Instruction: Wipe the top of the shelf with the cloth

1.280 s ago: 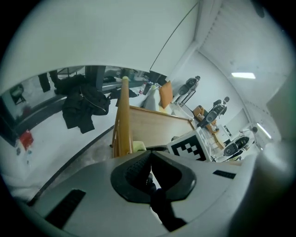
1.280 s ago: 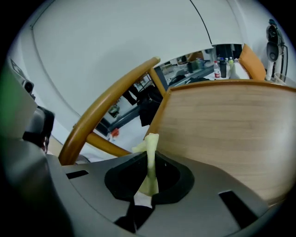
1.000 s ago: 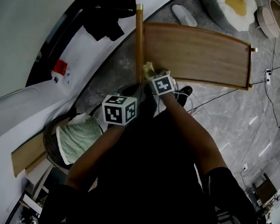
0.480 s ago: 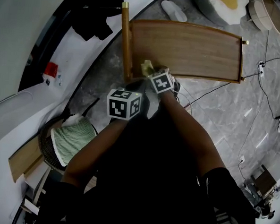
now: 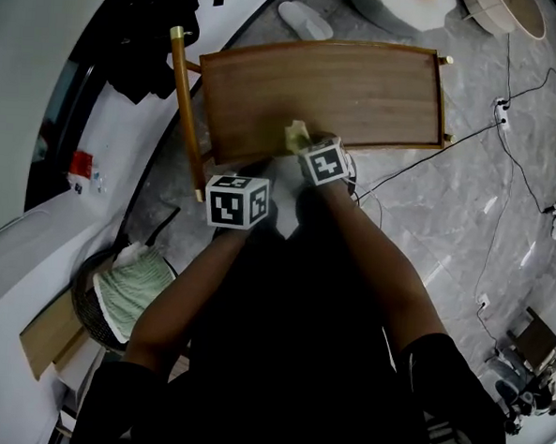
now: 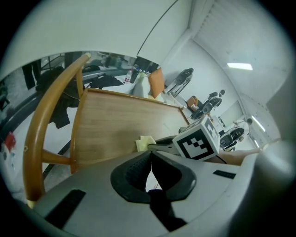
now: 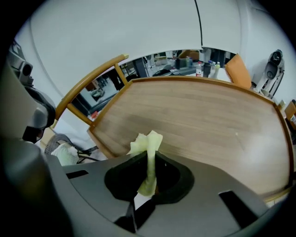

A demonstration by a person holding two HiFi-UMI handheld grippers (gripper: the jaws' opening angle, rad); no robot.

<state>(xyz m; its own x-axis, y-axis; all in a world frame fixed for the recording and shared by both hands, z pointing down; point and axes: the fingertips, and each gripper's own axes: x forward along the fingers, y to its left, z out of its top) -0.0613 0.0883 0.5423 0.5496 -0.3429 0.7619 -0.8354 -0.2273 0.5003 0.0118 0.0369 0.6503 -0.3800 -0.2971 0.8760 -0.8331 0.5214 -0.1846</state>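
right claw clamped on cloth | cloth at shelf edge | left claw together

The wooden shelf top before me stands over the grey marbled floor; a yellow cloth lies at its near edge.

Cloth slid R along shelf's near edge.
1 s ago the right gripper, w/ cloth pinched, sat at the shelf near-L corner, hard by the end rail. It's now approx mid-length of that edge, rail well off to its L, more bare wood that side. Left gripper was just L of the rail's near end; that end now lies just L of it. Rail went from upright to tilted in head view. Basket is further back-L of left gripper.
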